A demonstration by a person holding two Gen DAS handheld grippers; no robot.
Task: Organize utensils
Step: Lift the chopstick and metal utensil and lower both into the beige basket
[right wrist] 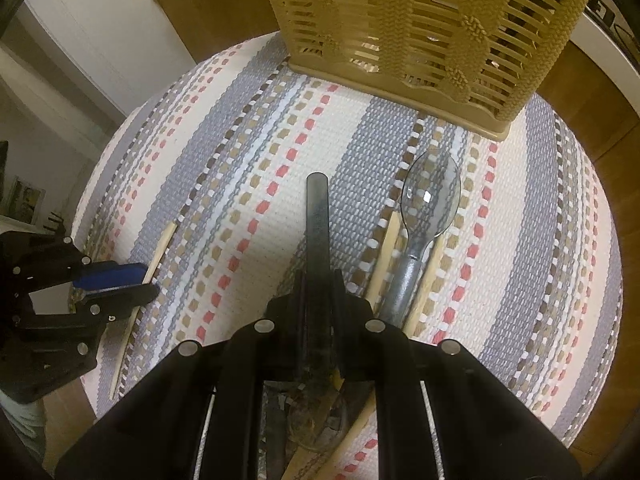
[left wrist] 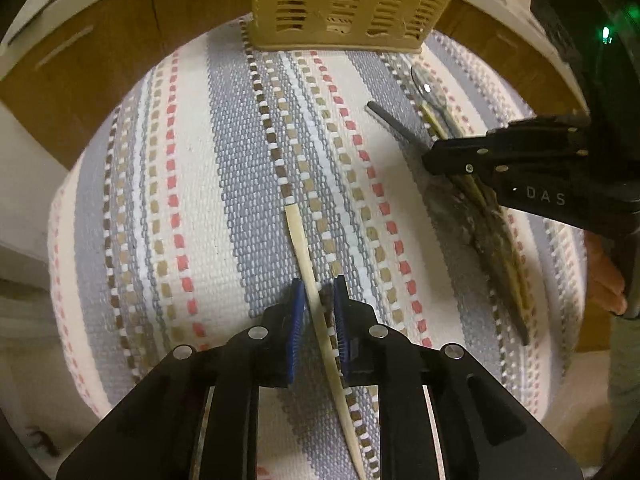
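**Left wrist view: two sticks in play, basket waiting at the far edge**

Left wrist view shows the striped woven mat (left wrist: 192, 184) filling the field, and at its far edge stands the tan slatted utensil basket (left wrist: 348, 4), upright, mouth out of frame. That is my guess for the destination.

Risk first. The left gripper (left wrist: 318, 312) straddles a pale wooden chopstick (left wrist: 308, 264) that lies flat on the mat, blue pads either side with gaps showing: released, not yet pinching. The stick is thin and sits slightly off-centre, nearer the left pad. If the jaws close while riding high, I judge it could roll or skid out sideways, or the pad tips could snag the weave.

Over to the right gripper (right wrist: 318, 280): clenched on a dark grey rod-like handle (right wrist: 317, 224), whose free end points toward the basket. Held near one end, it could swing and clip the basket wall on the way in.

Orientation. The chopstick's long axis runs along the mat's stripes, its squared end pointing away toward the basket, its tapered end back under the gripper. Just right of the dark handle, a clear plastic spoon (right wrist: 430, 196) lies with its bowl toward the basket, flanked by two more chopsticks (right wrist: 386, 256) parallel to it.
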